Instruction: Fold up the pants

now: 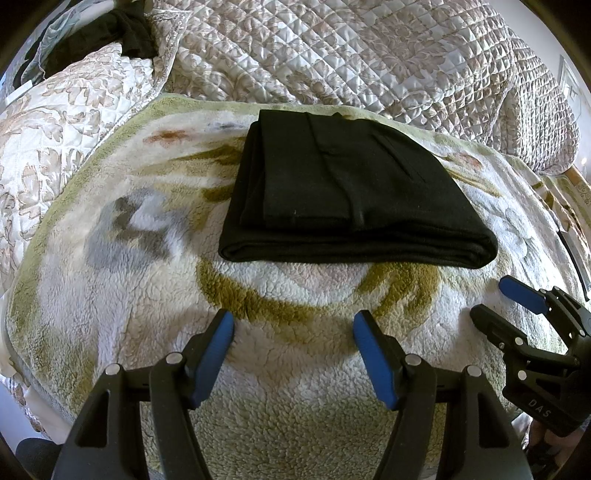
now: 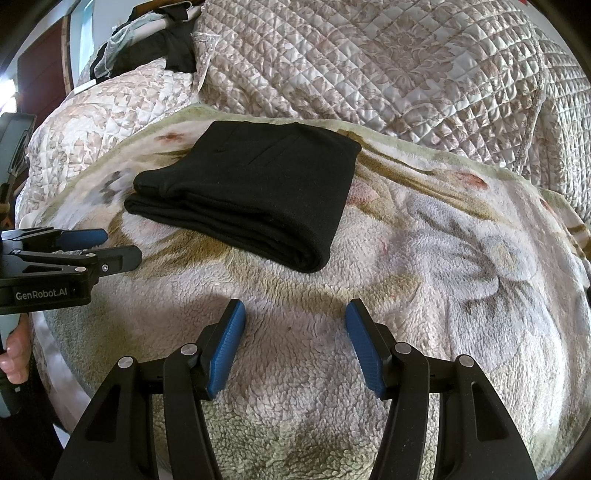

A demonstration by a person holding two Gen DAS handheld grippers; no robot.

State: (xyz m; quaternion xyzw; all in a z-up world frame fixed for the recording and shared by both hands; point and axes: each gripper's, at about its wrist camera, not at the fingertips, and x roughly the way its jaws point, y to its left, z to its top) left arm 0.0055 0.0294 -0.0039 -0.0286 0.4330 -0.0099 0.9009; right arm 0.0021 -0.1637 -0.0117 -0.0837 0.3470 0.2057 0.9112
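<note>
Black pants lie folded into a compact rectangle on a fleecy floral blanket; the right wrist view shows the same pants up and left of centre. My left gripper hovers open above the blanket, short of the fold's near edge, with nothing between its blue pads. My right gripper is open too, over bare fleece below the bundle's right corner. Each gripper shows in the other's view: the right gripper at the right edge, the left gripper at the left edge.
A quilted floral bedspread rises behind the blanket. A dark garment lies heaped at the far left on the quilt. A person's hand holds the left tool's handle. The blanket stretches wide to the right of the pants.
</note>
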